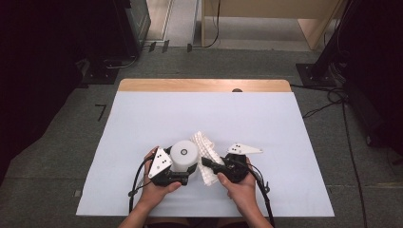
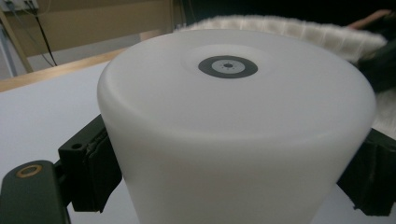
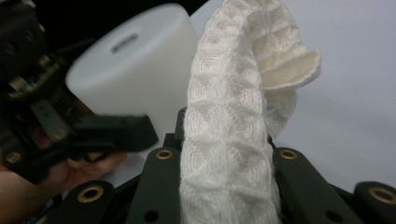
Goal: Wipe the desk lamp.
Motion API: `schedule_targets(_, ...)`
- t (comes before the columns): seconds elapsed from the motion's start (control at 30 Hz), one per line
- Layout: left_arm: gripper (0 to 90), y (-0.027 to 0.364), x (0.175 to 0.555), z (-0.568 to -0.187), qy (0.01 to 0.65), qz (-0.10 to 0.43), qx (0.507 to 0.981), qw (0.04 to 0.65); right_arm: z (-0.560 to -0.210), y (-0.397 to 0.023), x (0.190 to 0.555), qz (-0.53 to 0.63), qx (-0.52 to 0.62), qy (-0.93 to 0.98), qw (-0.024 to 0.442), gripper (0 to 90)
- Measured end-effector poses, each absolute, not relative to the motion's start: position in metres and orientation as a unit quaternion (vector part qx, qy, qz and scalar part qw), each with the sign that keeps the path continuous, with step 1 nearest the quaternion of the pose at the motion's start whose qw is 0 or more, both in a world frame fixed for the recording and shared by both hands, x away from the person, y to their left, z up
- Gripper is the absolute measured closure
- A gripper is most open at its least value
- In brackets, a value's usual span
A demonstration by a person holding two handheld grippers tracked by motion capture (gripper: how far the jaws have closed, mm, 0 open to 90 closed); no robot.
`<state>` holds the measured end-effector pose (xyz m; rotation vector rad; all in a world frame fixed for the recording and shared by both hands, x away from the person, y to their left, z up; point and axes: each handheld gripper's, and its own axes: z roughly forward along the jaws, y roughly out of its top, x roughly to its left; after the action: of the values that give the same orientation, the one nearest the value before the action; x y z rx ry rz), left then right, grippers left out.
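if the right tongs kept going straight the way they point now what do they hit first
Probably the white cylinder: the right tongs, shut on the waffle cloth, point at it, and it stands close ahead in the left tongs; depth unclear.

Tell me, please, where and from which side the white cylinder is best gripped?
Grip the white cylinder low on its curved wall, coming in level from the person's side. It stands upright with a wide flat top, and its straight sides give the pads opposite faces. The left gripper holds it this way, leaving the top free for the waffle cloth.
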<state>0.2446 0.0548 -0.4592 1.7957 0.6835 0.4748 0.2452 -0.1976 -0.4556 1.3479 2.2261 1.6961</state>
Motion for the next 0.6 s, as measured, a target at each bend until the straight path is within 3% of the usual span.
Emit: schedule_targets(0.6, 9.1, 0.049, 0.247, -0.467, 0.284, 0.184, 0.774, 0.535, -0.445, -0.204, 0.241, 0.568, 0.435, 0.699, 0.032, 73.8)
